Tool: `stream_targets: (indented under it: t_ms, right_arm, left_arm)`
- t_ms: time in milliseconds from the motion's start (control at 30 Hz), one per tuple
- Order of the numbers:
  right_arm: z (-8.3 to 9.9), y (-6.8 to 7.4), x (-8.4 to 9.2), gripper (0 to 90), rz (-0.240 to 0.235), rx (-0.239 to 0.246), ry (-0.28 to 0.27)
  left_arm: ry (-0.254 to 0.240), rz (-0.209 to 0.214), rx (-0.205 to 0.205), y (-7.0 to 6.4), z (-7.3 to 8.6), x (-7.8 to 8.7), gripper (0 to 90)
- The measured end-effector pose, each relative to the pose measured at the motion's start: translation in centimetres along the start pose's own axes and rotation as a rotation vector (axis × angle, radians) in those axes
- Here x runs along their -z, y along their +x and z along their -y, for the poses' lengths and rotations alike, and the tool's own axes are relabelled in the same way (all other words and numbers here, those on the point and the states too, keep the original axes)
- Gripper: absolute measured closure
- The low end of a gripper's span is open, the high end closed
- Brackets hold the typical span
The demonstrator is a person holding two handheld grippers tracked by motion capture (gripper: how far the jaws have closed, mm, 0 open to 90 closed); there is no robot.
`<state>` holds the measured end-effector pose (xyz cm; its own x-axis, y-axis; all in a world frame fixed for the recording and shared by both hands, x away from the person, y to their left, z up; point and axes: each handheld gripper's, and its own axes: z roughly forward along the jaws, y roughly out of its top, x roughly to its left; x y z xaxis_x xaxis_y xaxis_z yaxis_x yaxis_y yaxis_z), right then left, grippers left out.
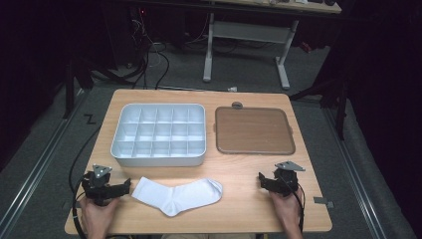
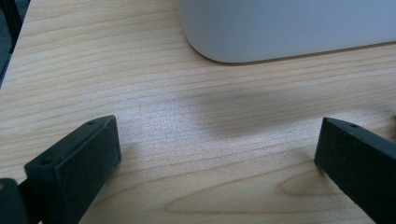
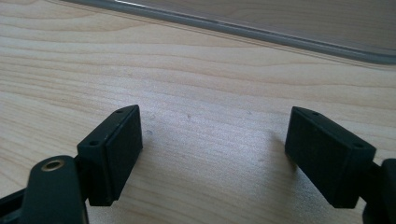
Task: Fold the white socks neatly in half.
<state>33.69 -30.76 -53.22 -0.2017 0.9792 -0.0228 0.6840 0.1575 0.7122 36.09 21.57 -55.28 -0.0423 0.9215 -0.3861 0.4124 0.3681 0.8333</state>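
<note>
Low in the frame, the white sock (image 1: 177, 194) lies between both grippers. The left gripper (image 1: 115, 189) and right gripper (image 1: 266, 180) have jaws spread wide, holding nothing.

Close view along the right gripper (image 3: 212, 135), its two black, block-shaped jaws spread wide apart with nothing between them. Beneath the jaws, a pale wooden table (image 3: 196, 79) with visible grain. Beyond the jaws, at the top, the grey rim of a flat brown tray (image 3: 261, 30).

A white sock (image 1: 177, 194) lies flat, bent at the heel, near the table's front edge.
</note>
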Motion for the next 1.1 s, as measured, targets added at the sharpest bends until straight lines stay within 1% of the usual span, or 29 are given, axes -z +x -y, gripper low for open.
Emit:
stream_targets:
  t_ms: [67,167,200,233,267,300,400,433,467,533,567,600,633,667,700,733,767,800,833,867,900,933,967,1000,1033,1067,1100]
  right_arm:
    - [0.0,0.0,0.0,19.7,-0.002,0.001,0.0]
    - [0.0,0.1,0.1,26.4,-0.01,0.005,-0.009]
    - [0.1,0.1,0.1,29.4,-0.015,0.01,-0.014]
    - [0.1,0.1,0.1,29.4,-0.015,0.01,-0.014]
    - [0.1,0.2,0.2,31.6,-0.016,0.011,-0.017]
    - [0.0,0.4,0.2,36.6,-0.022,0.018,-0.019]
    - [0.1,0.6,0.4,40.3,-0.031,0.027,-0.019]
    - [0.1,0.6,0.4,40.3,-0.031,0.027,-0.019]
    - [0.1,0.8,0.5,43.6,-0.05,0.033,-0.025]
    - [0.2,1.1,0.8,46.5,-0.063,0.037,-0.039]
    - [0.2,1.1,0.8,46.5,-0.063,0.037,-0.039]
    - [0.2,1.3,1.0,48.3,-0.076,0.038,-0.054]
    - [0.3,1.5,1.3,50.0,-0.099,0.042,-0.07]
    - [0.4,1.9,1.5,51.7,-0.118,0.049,-0.081]
    - [0.5,2.2,1.7,53.3,-0.135,0.053,-0.088]
    - [0.6,2.7,2.0,55.0,-0.168,0.067,-0.1]
    - [0.6,3.0,2.1,55.5,-0.184,0.066,-0.101]
    - [0.6,3.3,2.2,56.1,-0.203,0.074,-0.102]
    - [0.6,3.7,2.4,56.6,-0.22,0.08,-0.102]
    - [0.6,4.1,2.5,56.9,-0.242,0.084,-0.104]
    - [0.6,4.1,2.5,56.9,-0.242,0.084,-0.104]
    - [0.5,4.8,2.9,57.3,-0.281,0.106,-0.111]
    - [0.5,4.8,2.9,57.3,-0.281,0.106,-0.111]
    - [0.4,5.3,3.0,57.3,-0.292,0.117,-0.112]
    - [0.4,6.4,3.3,57.5,-0.323,0.15,-0.117]
    - [0.3,6.7,3.4,57.5,-0.334,0.155,-0.116]
    - [0.2,7.2,3.5,57.6,-0.347,0.166,-0.117]
  left_arm:
    - [-0.001,0.0,0.0,0.0,0.0,0.0,1.5]
    - [-0.028,0.005,0.009,0.1,-0.1,0.2,9.4]
    - [-0.03,0.007,0.015,0.1,-0.2,0.3,10.9]
    - [-0.03,0.007,0.015,0.1,-0.2,0.3,11.9]
    - [-0.035,0.01,0.018,0.1,-0.2,0.4,11.9]
    - [-0.038,0.019,0.021,0.1,-0.2,0.5,16.1]
    - [-0.038,0.055,0.053,0.3,-0.3,1.0,19.2]
    - [-0.038,0.055,0.053,0.3,-0.3,1.0,20.7]
    - [-0.036,0.082,0.078,0.3,-0.4,1.3,21.4]
    - [-0.033,0.108,0.098,0.2,-0.5,1.8,22.5]
    - [-0.033,0.108,0.098,0.2,-0.5,1.8,23.1]
    - [-0.026,0.128,0.123,0.1,-0.5,2.1,23.1]
    - [-0.009,0.153,0.149,0.0,-0.5,2.4,24.0]
    - [0.001,0.168,0.164,-0.1,-0.4,2.6,24.8]
    - [0.01,0.179,0.171,-0.2,-0.4,2.8,25.3]
    - [0.02,0.193,0.181,-0.4,-0.3,3.0,26.4]
    - [0.025,0.205,0.189,-0.5,-0.3,3.2,27.0]
    - [0.033,0.231,0.201,-0.9,-0.2,3.7,27.8]
    - [0.04,0.243,0.208,-1.2,-0.2,3.9,28.6]
    - [0.048,0.253,0.206,-1.4,-0.2,4.2,29.4]
    - [0.048,0.253,0.206,-1.4,-0.2,4.2,29.8]
    - [0.058,0.276,0.204,-2.0,-0.1,4.6,31.3]
    - [0.058,0.276,0.204,-2.0,-0.1,4.6,32.5]
    - [0.067,0.288,0.204,-2.3,0.0,4.8,32.5]
    - [0.078,0.294,0.194,-2.8,0.3,4.9,34.1]
    - [0.078,0.294,0.194,-2.8,0.3,4.9,34.6]
    - [0.09,0.299,0.194,-3.1,0.5,4.9,35.8]
